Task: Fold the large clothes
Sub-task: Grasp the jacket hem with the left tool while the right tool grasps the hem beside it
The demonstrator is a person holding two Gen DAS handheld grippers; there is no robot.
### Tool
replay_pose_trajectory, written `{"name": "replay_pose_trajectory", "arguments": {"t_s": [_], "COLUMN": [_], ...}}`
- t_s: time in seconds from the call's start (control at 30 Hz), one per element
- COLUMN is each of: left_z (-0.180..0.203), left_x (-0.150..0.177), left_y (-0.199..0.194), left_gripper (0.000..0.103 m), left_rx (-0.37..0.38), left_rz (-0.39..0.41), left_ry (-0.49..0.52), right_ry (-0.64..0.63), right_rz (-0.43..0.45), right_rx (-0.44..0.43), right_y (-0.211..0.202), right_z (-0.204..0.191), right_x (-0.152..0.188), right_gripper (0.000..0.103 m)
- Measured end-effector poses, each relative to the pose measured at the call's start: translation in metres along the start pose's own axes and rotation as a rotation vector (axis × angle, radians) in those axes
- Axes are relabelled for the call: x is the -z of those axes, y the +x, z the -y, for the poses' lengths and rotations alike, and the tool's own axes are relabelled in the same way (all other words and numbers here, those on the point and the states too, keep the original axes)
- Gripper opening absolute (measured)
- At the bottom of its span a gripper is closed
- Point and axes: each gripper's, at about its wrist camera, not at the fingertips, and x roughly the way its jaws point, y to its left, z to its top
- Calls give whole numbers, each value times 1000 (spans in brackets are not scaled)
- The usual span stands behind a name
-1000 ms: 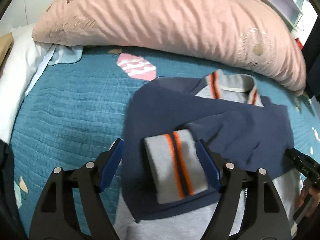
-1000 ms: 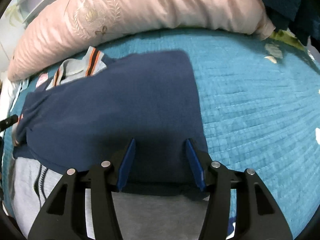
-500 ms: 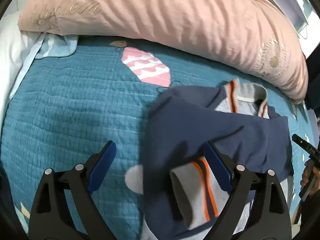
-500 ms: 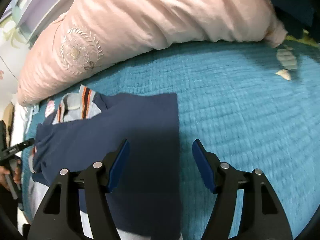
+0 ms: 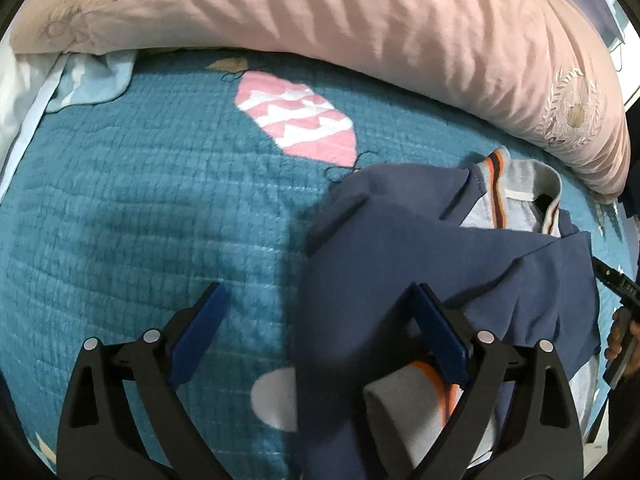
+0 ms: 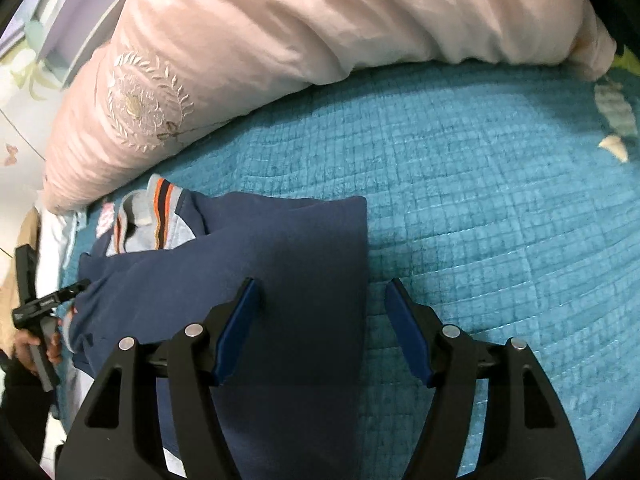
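Observation:
A navy jacket [image 5: 400, 248] with a grey, orange-striped collar [image 5: 520, 184] lies partly folded on the teal quilt [image 5: 140, 200]. My left gripper [image 5: 318, 292] hovers over its left edge. Its jaws are opening wide and nothing is pressed between them. The grey striped cuff [image 5: 404, 404] lies under its right finger. In the right wrist view, the jacket [image 6: 280, 248] shows its collar [image 6: 152, 216] at the left. My right gripper [image 6: 322, 286] stands open astride the jacket's straight right edge, one finger over cloth, the other over the quilt [image 6: 480, 220].
A long pink pillow [image 5: 360, 40] runs along the far side of the bed and also shows in the right wrist view [image 6: 320, 40]. A white pillow [image 5: 16, 92] sits at the far left. A hand [image 6: 32, 344] grips the other tool's handle at the left.
The left gripper opened wider and slid left off the striped cuff, which now lies under its right finger. The right gripper opened and shifted right, to the jacket's right edge.

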Motion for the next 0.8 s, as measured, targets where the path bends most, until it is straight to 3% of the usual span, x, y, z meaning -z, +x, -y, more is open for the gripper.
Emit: {"name": "replay_pose_trajectory", "arguments": {"t_s": [0.13, 0.23, 0.43, 0.47, 0.5, 0.53, 0.57, 0.6, 0.63, 0.77, 0.8], "left_z": [11, 17, 26, 28, 28, 29, 29, 30, 30, 31, 30], "left_x": [-9, -16, -28, -29, -31, -31, -31, -31, -30, -26, -27], "left_y": [8, 6, 24, 23, 20, 17, 13, 12, 11, 17, 20], "left_gripper": [93, 93, 92, 91, 80, 76, 60, 57, 54, 54, 59], "left_rx": [-5, 48, 47, 57, 75, 104, 143, 171, 174, 185, 194], "left_rz": [-8, 10, -11, -8, -2, 5, 5, -10, -13, -25, -25], "left_ry": [41, 53, 95, 103, 104, 106, 110, 117, 126, 121, 102], "right_ry": [-3, -13, 34, 29, 14, 1, -4, -6, -9, 14, 34], "right_rz": [-9, -18, 15, 10, 4, -9, -15, -18, -31, -66, -56], "right_rx": [-54, -89, -94, -93, -98, -127, -157, -201, -244, -238, -240], "right_y": [-1, 1, 12, 12, 11, 9, 8, 5, 3, 15, 18], "right_z": [0, 2, 7, 6, 3, 3, 2, 3, 3, 6, 7], "right_x": [-1, -5, -16, -17, -18, -19, -19, -18, -18, -18, -18], "right_gripper": [65, 65, 67, 68, 68, 67, 65, 59, 58, 58, 58]}}
